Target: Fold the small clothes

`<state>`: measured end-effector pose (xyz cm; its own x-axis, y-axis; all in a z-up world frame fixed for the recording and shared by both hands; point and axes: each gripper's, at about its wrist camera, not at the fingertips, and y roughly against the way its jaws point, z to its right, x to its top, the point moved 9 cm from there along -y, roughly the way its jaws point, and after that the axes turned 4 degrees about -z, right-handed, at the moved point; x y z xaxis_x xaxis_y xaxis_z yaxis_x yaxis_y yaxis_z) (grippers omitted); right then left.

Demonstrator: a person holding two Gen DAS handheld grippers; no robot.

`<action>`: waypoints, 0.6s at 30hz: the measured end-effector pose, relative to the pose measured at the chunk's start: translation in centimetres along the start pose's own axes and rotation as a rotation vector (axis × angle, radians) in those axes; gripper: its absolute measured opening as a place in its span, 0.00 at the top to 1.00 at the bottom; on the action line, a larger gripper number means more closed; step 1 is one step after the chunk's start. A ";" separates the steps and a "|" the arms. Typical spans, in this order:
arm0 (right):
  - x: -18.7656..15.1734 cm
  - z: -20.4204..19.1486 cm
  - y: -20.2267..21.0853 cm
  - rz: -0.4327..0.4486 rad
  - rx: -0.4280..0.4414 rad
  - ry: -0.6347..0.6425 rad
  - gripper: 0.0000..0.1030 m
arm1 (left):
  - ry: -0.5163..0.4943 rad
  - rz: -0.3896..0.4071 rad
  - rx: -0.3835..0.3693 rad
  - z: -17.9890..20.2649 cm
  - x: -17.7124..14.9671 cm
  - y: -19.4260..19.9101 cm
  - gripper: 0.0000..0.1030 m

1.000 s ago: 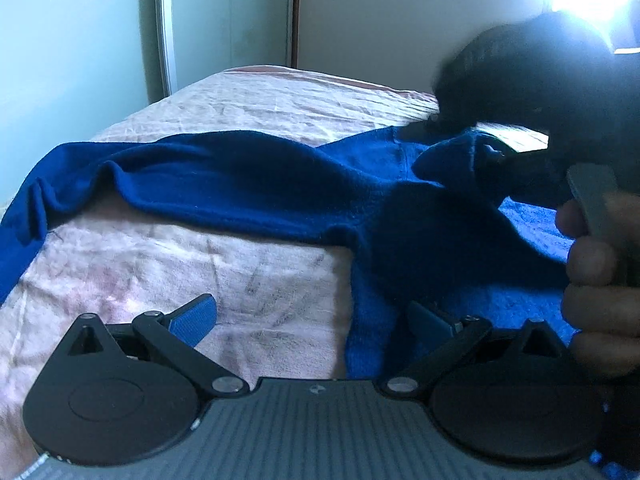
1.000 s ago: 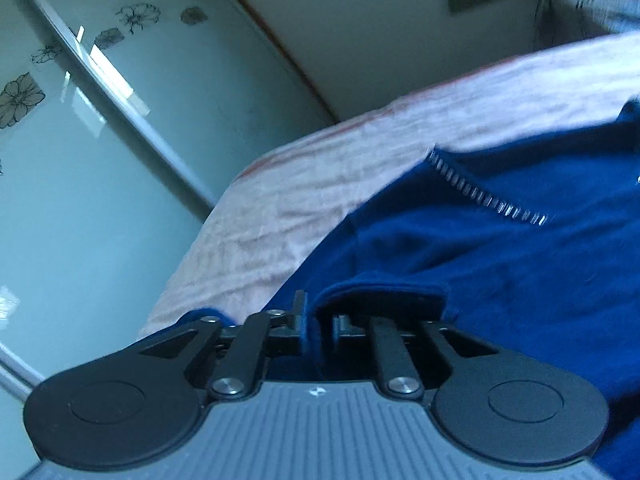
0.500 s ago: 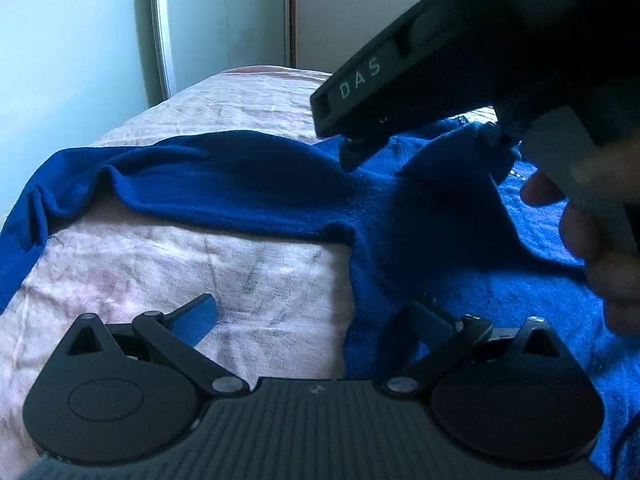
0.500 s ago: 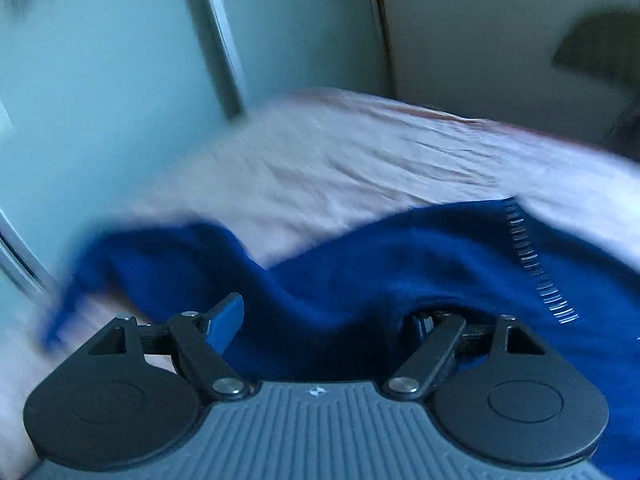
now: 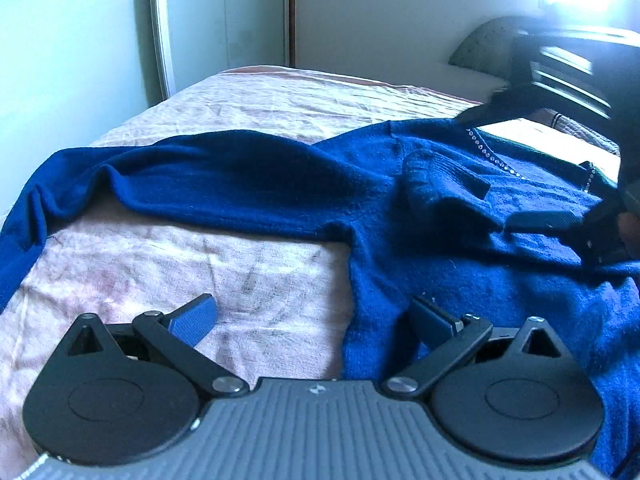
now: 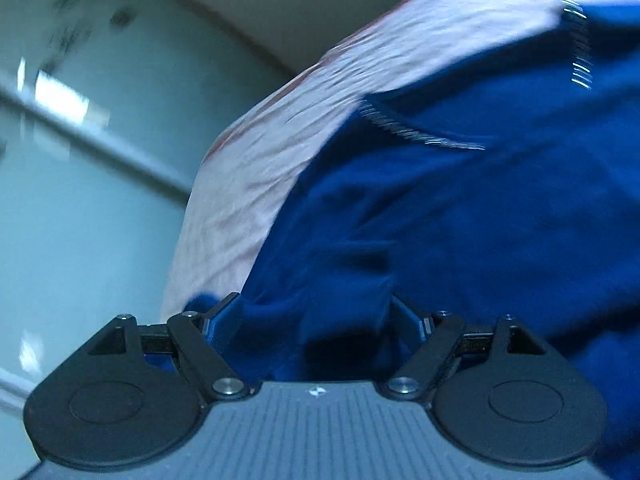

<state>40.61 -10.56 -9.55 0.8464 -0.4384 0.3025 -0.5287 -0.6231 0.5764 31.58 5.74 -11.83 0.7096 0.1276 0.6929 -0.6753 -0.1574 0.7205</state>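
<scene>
A blue knit sweater [image 5: 460, 216] with a sparkly neckline lies on the pink bedspread [image 5: 200, 264]. One sleeve [image 5: 192, 172] stretches out to the left; the other sleeve's cuff [image 5: 436, 184] lies folded onto the chest. My left gripper [image 5: 316, 316] is open and empty, low over the sweater's side edge. My right gripper [image 6: 316, 320] is open, tilted, with sweater fabric [image 6: 460, 220] between and under its fingers. It also shows blurred at the right of the left wrist view [image 5: 580, 216].
The bed's left edge runs along a pale green glass wardrobe door [image 5: 72, 60]. A white wall [image 5: 380, 12] and a dark headboard [image 5: 488, 40] stand behind the bed.
My right gripper opened and let go of the sleeve cuff, which now lies on the sweater's chest, then swung away to the right. My left gripper stayed in place.
</scene>
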 end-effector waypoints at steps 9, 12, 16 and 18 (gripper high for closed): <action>-0.1 0.3 -2.0 0.001 0.014 -0.033 0.57 | -0.002 -0.001 0.000 0.1 0.1 0.0 0.00; -0.4 -0.5 -2.6 -0.006 -0.029 0.016 0.83 | -0.002 -0.001 0.001 0.0 0.1 0.0 0.00; -1.2 -6.5 -3.1 -0.062 0.143 0.247 0.82 | -0.004 -0.001 0.002 0.4 0.2 0.2 0.00; -1.6 -8.8 -2.5 -0.039 0.165 0.344 0.81 | -0.005 -0.001 0.002 0.4 0.2 0.2 0.00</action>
<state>41.18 -2.60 -4.75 0.8232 -0.1863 0.5362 -0.4752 -0.7430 0.4714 31.65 5.30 -11.55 0.7113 0.1233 0.6920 -0.6740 -0.1596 0.7212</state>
